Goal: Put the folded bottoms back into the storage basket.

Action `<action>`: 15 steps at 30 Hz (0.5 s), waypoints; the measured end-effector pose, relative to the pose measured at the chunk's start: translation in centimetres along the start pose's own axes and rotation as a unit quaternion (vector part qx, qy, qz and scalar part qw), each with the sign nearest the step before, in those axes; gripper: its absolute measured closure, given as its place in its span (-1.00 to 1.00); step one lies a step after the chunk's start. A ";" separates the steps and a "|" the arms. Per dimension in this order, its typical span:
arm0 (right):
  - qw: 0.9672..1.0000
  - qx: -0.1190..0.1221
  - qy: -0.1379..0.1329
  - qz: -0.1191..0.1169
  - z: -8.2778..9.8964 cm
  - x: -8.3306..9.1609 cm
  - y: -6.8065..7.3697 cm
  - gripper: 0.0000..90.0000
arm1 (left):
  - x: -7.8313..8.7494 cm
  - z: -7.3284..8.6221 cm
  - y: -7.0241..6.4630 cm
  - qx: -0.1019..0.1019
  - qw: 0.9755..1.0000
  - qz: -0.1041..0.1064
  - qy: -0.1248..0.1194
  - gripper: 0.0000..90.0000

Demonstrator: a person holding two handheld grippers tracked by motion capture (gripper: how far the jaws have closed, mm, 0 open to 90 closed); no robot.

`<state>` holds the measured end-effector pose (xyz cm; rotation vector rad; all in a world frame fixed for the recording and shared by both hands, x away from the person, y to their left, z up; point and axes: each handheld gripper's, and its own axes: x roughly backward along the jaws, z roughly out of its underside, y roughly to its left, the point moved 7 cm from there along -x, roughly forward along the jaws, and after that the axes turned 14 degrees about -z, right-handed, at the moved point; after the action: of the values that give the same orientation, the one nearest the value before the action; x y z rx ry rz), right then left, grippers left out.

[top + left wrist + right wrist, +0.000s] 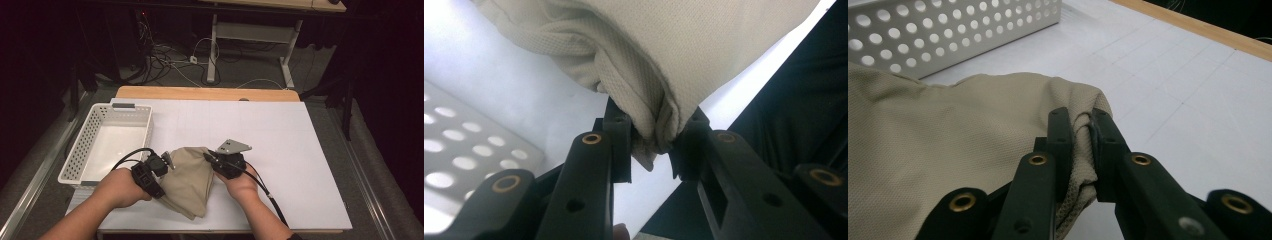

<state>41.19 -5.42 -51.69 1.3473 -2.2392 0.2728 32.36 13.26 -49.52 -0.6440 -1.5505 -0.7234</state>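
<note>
A beige knit cloth [187,177] lies bunched near the front of the white table top, between my two hands. My left gripper [167,161] is shut on a gathered fold at the cloth's left edge; in the left gripper view the cloth [659,65] hangs above the jaws, pinched at my left gripper [656,145]. My right gripper [214,159] is shut on the cloth's upper right corner. In the right gripper view the cloth [938,145] spreads to the left, its corner squeezed in my right gripper [1083,130].
A white perforated basket [85,145] stands empty at the table's left, close to my left hand; its wall [948,30] shows behind the cloth. The table's wooden far edge [205,93] runs across the back. White table surface [290,145] stretches to the right.
</note>
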 end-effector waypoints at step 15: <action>1.000 0.005 0.002 -0.006 -1.1 -1.3 0.9 0.82 | 0.2 1.1 1.2 0.000 1.000 -0.007 -0.001 0.59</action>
<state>41.23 -3.54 -51.34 1.3642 -2.2292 0.2829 32.53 14.85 -49.25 -0.6351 -1.5575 -0.7339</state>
